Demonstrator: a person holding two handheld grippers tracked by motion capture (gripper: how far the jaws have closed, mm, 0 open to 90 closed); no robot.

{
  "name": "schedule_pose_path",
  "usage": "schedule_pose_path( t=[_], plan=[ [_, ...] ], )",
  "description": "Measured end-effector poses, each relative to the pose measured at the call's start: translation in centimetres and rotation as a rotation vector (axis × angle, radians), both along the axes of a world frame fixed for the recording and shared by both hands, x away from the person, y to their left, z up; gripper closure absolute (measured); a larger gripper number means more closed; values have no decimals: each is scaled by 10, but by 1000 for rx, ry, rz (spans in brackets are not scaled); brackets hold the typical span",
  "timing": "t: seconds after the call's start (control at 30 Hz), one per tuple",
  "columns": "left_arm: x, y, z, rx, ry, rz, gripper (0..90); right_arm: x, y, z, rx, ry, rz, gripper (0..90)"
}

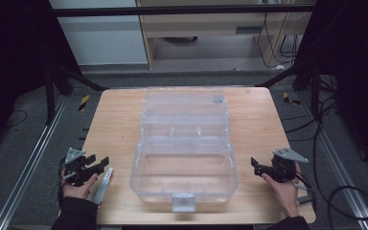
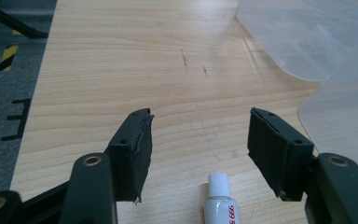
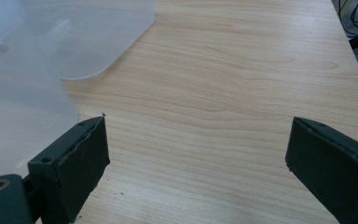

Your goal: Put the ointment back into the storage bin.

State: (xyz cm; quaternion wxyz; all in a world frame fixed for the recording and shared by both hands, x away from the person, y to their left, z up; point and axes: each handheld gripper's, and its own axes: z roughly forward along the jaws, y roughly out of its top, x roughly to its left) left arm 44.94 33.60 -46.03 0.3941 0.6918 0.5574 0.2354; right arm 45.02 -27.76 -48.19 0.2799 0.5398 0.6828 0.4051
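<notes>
I see the clear plastic box (image 1: pixel 184 158) open on the table (image 1: pixel 115 124), nothing inside. Left of the box, a white tube (image 1: pixel 103 186) lies beside my wide-open, empty left gripper (image 1: pixel 98 165); right of it, my right gripper (image 1: pixel 255 166) is wide open, empty.

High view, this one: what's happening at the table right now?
A person sits at a wooden table with a two-jaw gripper in each hand. Both the left gripper and the right gripper are open and hold nothing. Between them stands a clear plastic box with its lid open. A small white tube lies beside the left gripper; the left gripper view shows its cap between the jaws, not gripped.
</notes>
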Motion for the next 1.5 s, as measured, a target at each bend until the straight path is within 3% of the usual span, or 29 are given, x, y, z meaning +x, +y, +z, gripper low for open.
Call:
schedule_pose_path(
  t=[0.23,0.43,0.57,0.6,0.7,0.83,0.93,1.2,1.27,1.5],
  plan=[
    [-1,0,7,5,4,-59,411,0,-2,2,13,7,-16,37],
    [0,-2,17,56,16,-127,425,0,-5,7,1,13,-35,9],
    [-1,0,22,96,21,-162,413,-1,-5,5,-38,6,-48,56],
    [-2,2,27,100,44,-178,414,-1,-5,3,-43,8,-42,73],
    [-2,4,30,102,43,-193,407,0,-4,2,-51,11,-38,75],
    [-6,8,42,124,79,-231,390,1,-2,-1,-59,24,-23,79],
    [-7,9,47,115,105,-246,351,1,-2,-3,-49,18,-24,78],
    [-9,10,54,153,127,-286,325,1,-2,-5,-47,7,-10,88],
    [-9,9,56,171,157,-304,311,1,-2,-6,-57,5,-6,90],
    [-11,8,60,211,200,-324,315,1,-2,-7,-63,8,7,96]
  ],
)
